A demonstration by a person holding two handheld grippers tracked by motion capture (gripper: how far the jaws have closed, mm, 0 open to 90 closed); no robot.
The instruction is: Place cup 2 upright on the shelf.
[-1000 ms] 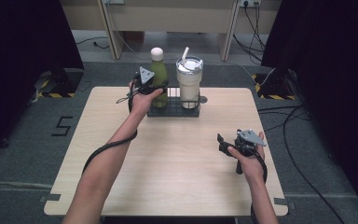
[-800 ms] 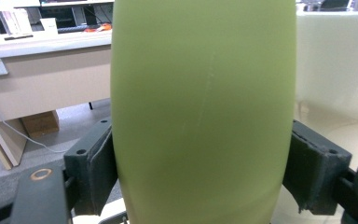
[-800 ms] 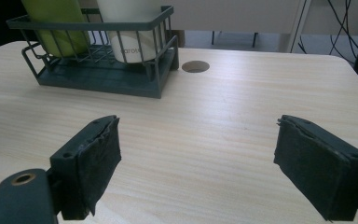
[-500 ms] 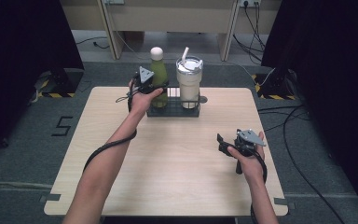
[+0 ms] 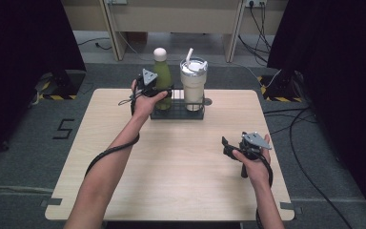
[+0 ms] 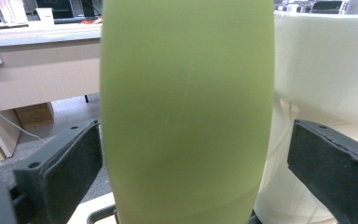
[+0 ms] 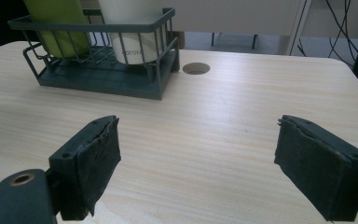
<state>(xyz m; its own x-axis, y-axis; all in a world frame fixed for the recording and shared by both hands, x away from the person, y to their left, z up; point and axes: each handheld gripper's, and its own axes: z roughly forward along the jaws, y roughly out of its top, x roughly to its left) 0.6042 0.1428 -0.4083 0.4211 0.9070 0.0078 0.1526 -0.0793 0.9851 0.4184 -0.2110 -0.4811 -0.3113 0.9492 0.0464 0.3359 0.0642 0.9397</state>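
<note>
A green bottle with a cream cap stands in a dark wire basket at the table's far edge, beside a white tumbler with a straw. My left gripper is at the bottle's body. Its jaws have just been opening and now stand open on either side of the bottle, the right pad clear of it. The tumbler sits just behind that pad. My right gripper is open with nothing between its jaws, low over the table's near right part and facing the basket.
A round cable hole lies in the tabletop just right of the basket. Cables trail over the floor on the right. A pale desk stands beyond the table's far edge.
</note>
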